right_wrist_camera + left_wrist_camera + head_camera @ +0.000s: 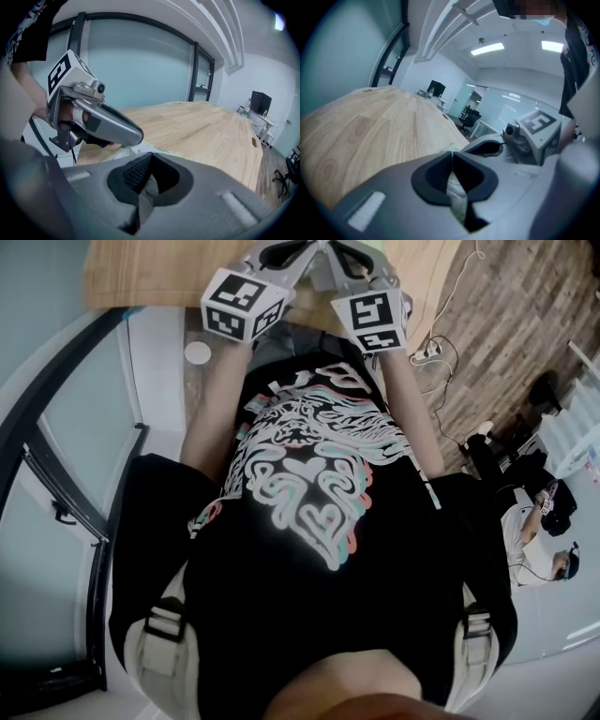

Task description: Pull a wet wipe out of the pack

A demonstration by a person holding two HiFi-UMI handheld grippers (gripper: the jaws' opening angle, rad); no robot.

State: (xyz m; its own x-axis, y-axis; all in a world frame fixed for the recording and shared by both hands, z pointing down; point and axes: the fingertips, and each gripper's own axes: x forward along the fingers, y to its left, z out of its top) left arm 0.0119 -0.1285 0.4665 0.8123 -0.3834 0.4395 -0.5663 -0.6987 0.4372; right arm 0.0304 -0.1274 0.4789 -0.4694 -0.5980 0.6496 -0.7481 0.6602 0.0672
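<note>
At the far left, a glass wall (47, 381) in a dark frame stands close beside the left end of the wooden table (141, 277). That side leaves little room. The table's near edge runs just in front of the person's black printed T-shirt (309, 493). Both grippers reach over that edge side by side, noses converging.

The left gripper (452, 157) has its jaws pressed together on a wet wipe (457, 194). The wipe is a crumpled whitish-green fold running from the tips back through the hollow behind the pads. Ahead of this gripper and to its left, open wood stretches a long way to the table's far edge.

The right gripper (150, 158) sits just beside it, with its jaws also closed tip to tip. A grey strip shows in the hollow behind its pads, and I cannot tell what it is. In the right gripper view, a pale greenish edge (140, 151) lies on the table just beyond those closed tips, under the nose of the left gripper. Whether it belongs to the pack or to the wipe is unclear.

To the right of it the tabletop spreads wide and open to its right-hand edge. Beyond that edge is a plank floor (487, 343) with cables (441, 351) trailing across it.
</note>
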